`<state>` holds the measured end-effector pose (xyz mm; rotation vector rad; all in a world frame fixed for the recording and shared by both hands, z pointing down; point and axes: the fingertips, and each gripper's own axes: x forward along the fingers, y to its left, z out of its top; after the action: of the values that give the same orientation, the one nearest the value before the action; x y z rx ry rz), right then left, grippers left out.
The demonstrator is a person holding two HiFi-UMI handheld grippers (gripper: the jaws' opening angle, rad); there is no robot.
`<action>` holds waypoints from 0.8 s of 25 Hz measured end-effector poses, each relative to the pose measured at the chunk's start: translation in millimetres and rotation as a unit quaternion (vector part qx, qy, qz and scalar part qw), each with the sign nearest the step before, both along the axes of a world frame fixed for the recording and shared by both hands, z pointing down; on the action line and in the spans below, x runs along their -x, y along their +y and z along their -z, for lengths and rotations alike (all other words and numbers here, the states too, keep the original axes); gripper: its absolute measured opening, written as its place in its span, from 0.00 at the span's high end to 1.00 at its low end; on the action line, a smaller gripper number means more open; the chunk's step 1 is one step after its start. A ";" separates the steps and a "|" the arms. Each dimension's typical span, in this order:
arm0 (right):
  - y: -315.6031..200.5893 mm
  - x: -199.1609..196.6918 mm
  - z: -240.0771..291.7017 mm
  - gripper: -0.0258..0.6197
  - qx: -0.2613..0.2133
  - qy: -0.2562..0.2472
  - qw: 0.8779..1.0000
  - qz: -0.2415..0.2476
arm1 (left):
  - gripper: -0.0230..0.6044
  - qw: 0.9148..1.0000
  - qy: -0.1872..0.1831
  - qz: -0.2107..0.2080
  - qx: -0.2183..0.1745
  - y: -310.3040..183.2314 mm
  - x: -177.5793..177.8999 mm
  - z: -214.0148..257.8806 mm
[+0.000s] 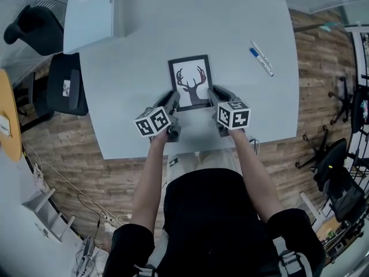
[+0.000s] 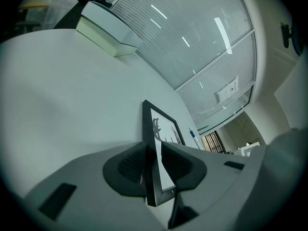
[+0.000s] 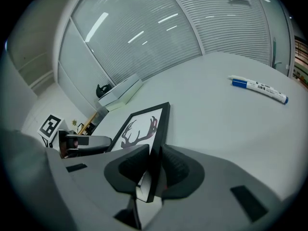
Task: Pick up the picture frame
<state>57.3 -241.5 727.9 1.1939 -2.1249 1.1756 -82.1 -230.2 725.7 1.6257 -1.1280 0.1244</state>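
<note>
A black picture frame (image 1: 190, 79) with a deer-antler print lies on the pale table (image 1: 253, 114), its near edge toward me. My left gripper (image 1: 174, 101) grips its near left corner and my right gripper (image 1: 213, 95) its near right corner. In the left gripper view the frame (image 2: 164, 128) stands edge-on between the jaws of the left gripper (image 2: 153, 165), both pads against it. In the right gripper view the frame (image 3: 139, 126) is likewise pinched by the right gripper (image 3: 155, 170), with the left gripper (image 3: 82, 143) showing beyond it.
A blue-and-white marker pen (image 1: 261, 57) lies at the table's right, also in the right gripper view as the pen (image 3: 259, 88). A white box (image 1: 92, 13) sits at the far left corner. A black office chair (image 1: 66, 85) stands by the table's left edge.
</note>
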 end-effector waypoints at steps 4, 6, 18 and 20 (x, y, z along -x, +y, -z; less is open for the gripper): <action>-0.5 -2.5 12.0 0.80 -0.012 -0.022 1.000 -0.002 | 0.83 1.000 -0.011 0.008 -0.017 0.5 -0.3 11.6; 0.7 -2.7 17.4 0.80 -0.020 -0.024 0.999 0.002 | 0.83 1.000 -0.013 0.008 -0.023 1.3 -0.4 17.4; 2.2 -14.6 87.5 0.81 -0.100 -0.042 0.994 0.017 | 0.84 0.994 -0.036 0.008 -0.104 3.7 -12.9 92.9; 1.8 -17.6 105.3 0.81 -0.117 -0.043 0.992 0.017 | 0.84 0.992 -0.044 0.014 -0.121 3.2 -15.5 109.8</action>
<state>74.9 -239.7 622.6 1.2186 -2.3917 1.0015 -66.6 -227.0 615.9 1.8311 -1.2728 0.0422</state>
